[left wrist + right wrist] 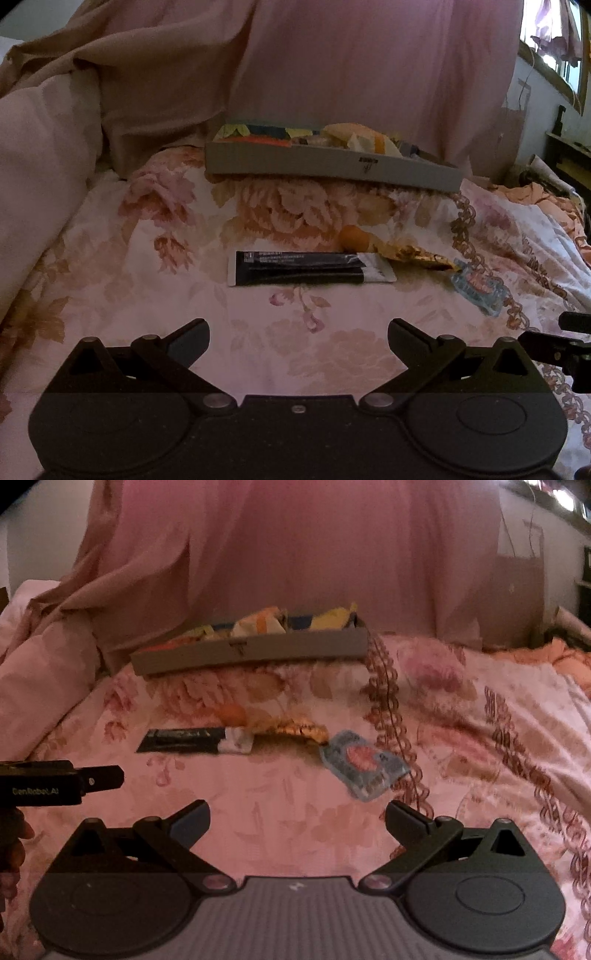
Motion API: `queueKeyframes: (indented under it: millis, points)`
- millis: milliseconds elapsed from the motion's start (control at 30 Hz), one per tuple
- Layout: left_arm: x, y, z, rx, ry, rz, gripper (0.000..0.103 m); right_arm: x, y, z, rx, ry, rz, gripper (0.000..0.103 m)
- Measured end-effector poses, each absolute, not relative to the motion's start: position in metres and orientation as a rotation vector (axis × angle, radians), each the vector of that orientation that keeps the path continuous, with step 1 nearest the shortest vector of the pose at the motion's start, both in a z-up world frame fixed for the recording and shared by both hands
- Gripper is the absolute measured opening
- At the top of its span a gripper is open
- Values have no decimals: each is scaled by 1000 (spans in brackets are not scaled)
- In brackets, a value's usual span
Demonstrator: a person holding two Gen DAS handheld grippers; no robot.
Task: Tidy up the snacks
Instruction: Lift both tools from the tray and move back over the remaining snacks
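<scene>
Grippers, left gripper (298, 341) and right gripper (297, 823), both hover wide open and empty above the floral bedspread (147, 295), where the long black-and-white snack sachet (310, 267) lies flat, its long axis left-to-right, near the grey cardboard snack tray (332, 168).

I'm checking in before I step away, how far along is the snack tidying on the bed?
Partly done. The grey box at the back already holds several packets. Nothing is in hand: the left hand-held gripper and right hand-held gripper are both open and empty. Left on the bedspread: a black packet, a gold wrapper, a small orange snack and a blue packet.
</scene>
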State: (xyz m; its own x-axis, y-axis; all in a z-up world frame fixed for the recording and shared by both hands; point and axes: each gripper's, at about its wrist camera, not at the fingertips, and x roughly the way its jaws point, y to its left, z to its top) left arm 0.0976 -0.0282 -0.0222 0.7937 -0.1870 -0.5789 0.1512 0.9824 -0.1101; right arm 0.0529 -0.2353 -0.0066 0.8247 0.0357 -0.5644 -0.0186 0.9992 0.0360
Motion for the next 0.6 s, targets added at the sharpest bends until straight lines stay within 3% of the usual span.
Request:
queueKeyframes:
  millis: [300,600]
  points:
    - [121,-29,-35,-17,662,-232,102,74,-245,-23,46,687,12,103]
    - [156,-34,-26,43,625,-430,102,118,-256,-22,-223,647,59,103]
